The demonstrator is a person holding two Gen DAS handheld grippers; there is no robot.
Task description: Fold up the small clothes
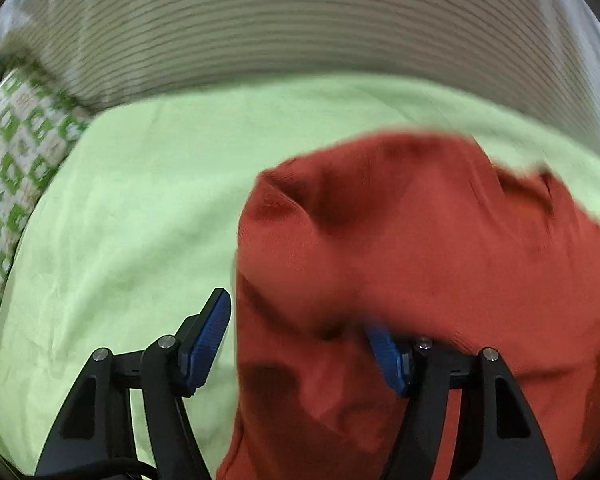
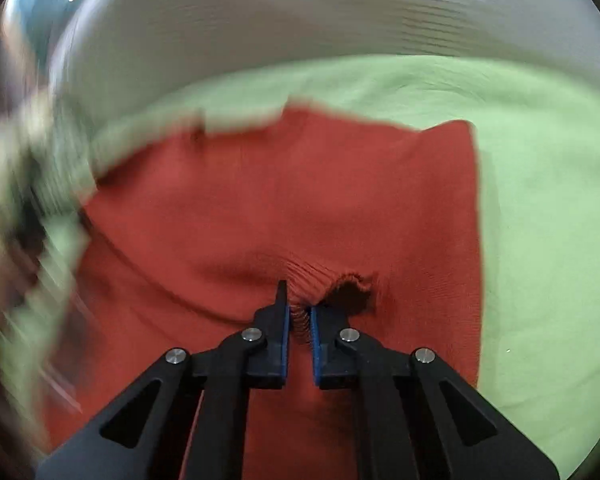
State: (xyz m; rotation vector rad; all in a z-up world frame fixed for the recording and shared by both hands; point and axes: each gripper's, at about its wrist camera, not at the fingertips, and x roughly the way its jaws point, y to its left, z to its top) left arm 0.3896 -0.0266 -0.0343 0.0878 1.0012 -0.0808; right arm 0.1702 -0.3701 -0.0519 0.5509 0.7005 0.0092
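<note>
On green sheet [image 1: 132,208], red garment [image 2: 260,200], striped fabric [image 1: 280,20] behind

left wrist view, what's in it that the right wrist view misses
Only the left wrist view shows the green patterned cloth and the left tongs, open, with the red garment draped over one finger. Only the right wrist view shows the right tongs shut on the garment's ribbed edge. Both share the red garment, the light green sheet and the striped fabric behind.

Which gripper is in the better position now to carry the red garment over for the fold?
Probably the right gripper: its jaws are shut on the ribbed edge of the red garment. The left gripper is open, with the cloth only draped over one jaw.
</note>
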